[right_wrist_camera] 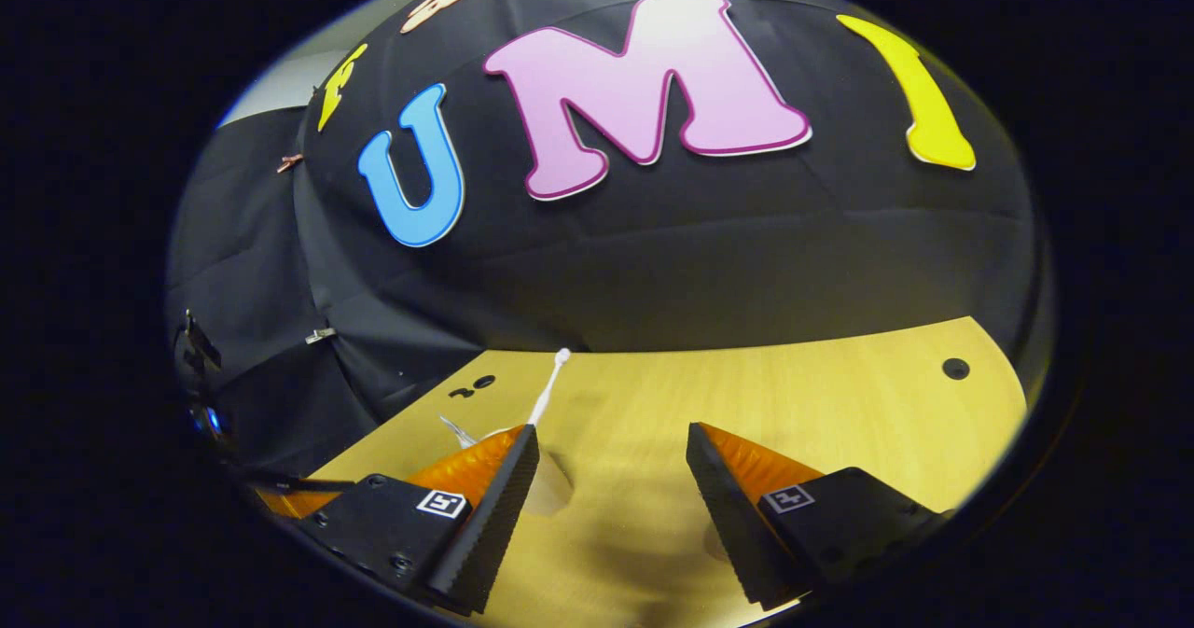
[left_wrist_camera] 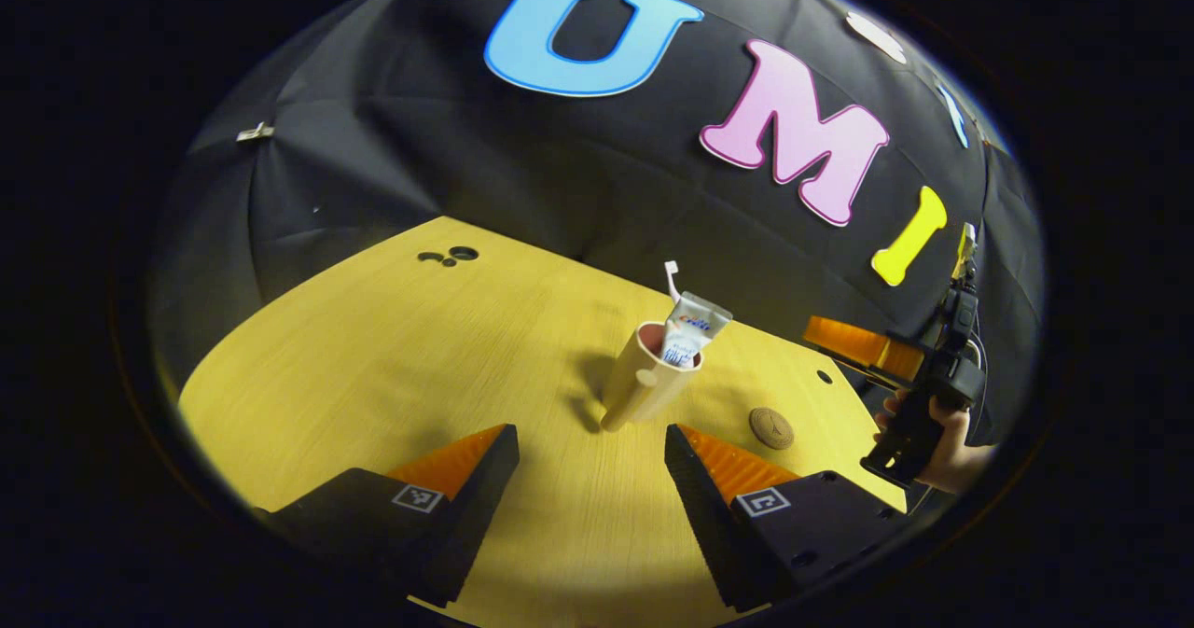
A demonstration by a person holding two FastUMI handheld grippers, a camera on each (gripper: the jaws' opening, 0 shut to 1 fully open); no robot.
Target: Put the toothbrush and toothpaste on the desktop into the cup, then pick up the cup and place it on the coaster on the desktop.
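Observation:
In the left gripper view a beige cup (left_wrist_camera: 642,381) stands upright on the wooden desktop (left_wrist_camera: 373,376), just ahead of my open left gripper (left_wrist_camera: 592,460). A white toothbrush (left_wrist_camera: 672,279) and a toothpaste tube (left_wrist_camera: 692,329) stick up out of it. A round brown coaster (left_wrist_camera: 771,428) lies bare to the cup's right. Farther right a hand (left_wrist_camera: 944,455) holds the right gripper (left_wrist_camera: 853,343) above the desk. In the right gripper view my right gripper (right_wrist_camera: 611,465) is open with nothing between its fingers. The cup (right_wrist_camera: 552,490) is mostly hidden behind the left finger, and the toothbrush (right_wrist_camera: 548,390) rises above it.
Small dark holes mark the desktop at its far left (left_wrist_camera: 452,256) and near the coaster (left_wrist_camera: 825,376); one more hole (right_wrist_camera: 955,368) shows at the right in the right gripper view. The booth's black cloth wall rises close behind the desk's far edge.

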